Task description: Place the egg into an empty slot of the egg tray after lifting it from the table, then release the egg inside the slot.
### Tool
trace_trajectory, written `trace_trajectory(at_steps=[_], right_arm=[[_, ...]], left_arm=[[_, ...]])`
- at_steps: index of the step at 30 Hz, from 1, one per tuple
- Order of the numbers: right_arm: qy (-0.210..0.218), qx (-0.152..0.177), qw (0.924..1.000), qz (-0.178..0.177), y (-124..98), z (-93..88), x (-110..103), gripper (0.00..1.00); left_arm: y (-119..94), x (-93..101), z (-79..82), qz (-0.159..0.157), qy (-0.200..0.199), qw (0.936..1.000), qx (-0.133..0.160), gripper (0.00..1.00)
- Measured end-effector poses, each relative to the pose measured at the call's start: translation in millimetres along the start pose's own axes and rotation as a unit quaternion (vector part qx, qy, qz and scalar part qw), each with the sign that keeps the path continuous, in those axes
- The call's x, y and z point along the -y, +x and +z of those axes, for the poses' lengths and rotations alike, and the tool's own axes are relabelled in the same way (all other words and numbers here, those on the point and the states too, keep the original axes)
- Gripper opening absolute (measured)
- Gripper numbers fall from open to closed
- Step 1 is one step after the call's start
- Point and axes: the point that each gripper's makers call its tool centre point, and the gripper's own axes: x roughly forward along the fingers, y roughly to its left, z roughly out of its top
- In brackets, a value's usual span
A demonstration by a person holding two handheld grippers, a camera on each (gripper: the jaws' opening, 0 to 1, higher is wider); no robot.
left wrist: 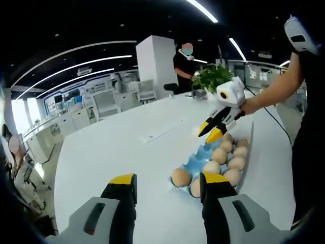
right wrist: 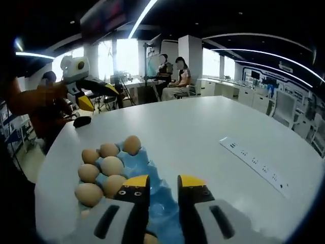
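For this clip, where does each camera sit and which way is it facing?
Left gripper view: rides the left tool, looking across the white table at the egg tray and the right tool, held in a hand.
Right gripper view: rides the right tool, above the tray, facing the left tool.
Shared: tray, eggs, table.

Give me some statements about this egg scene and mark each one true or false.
1. The egg tray is blue. True.
2. The left tool holds an egg. False: its jaws stand open with nothing between them.
3. A power strip lies on the white table. True.
4. The tray has no eggs in it. False: several eggs sit in its slots.
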Motion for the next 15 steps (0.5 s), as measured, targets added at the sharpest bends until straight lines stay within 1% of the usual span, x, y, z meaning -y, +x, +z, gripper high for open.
trace_trajectory(at_steps=[7,11,15], right_arm=[[0.007,-0.014,0.9995,-0.026,-22.5,-18.7,17.4,0.21],[0.015,-0.015,0.999,-0.04,-33.9,-25.9,27.7,0.21],[0.019,-0.024,0.9982,-0.052,-43.7,-35.4,35.3,0.21]], left_arm=[[2.7,1.9,2.0,-0.003,0.002,1.0,0.001,0.5],[3.2,2.2,3.2,-0.004,0.002,1.0,0.002,0.5],[3.1,2.0,2.8,-0.004,0.003,1.0,0.0,0.5]])
